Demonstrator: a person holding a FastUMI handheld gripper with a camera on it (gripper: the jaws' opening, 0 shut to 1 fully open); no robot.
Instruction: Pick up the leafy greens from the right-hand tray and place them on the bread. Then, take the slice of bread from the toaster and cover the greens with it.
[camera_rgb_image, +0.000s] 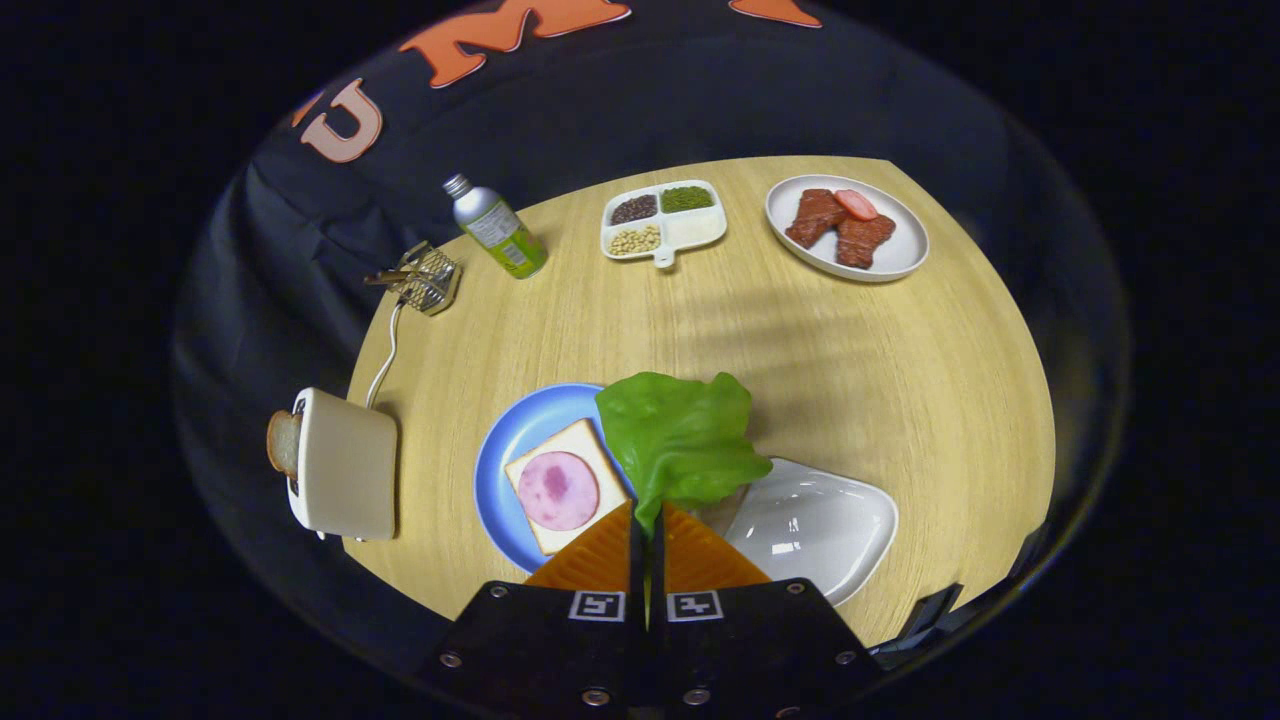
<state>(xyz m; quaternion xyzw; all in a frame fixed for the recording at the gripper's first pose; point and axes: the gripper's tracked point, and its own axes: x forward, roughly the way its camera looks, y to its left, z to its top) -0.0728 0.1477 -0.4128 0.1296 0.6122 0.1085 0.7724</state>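
1. The gripper (647, 530) is pinching the lettuce leaf (680, 440) by its stem end, fingers pressed nearly together on it; the leaf is fanning out ahead of the tips, so it looks lifted, not resting.
2. Just right of the fingers the white tray (820, 525) is sitting bare, which fits the leaf having come out of it.
3. Just left, the blue plate (505, 450) is holding the bread slice (565, 485) with a round of ham (558, 490) on top; the leaf's edge is overlapping the plate rim in view, not yet over the bread. Judgement: carry is about midway, needing a short shift left before letting go.
4. Further left, the toaster (345, 465) is standing with a second slice (283, 442) poking out, waiting for the covering step.
5. Beyond: a wire basket (425, 278), a bottle (497, 228), a divided dish of beans (663, 220) and a plate of meat (847, 228) are sitting at the far table edge, out of the way.
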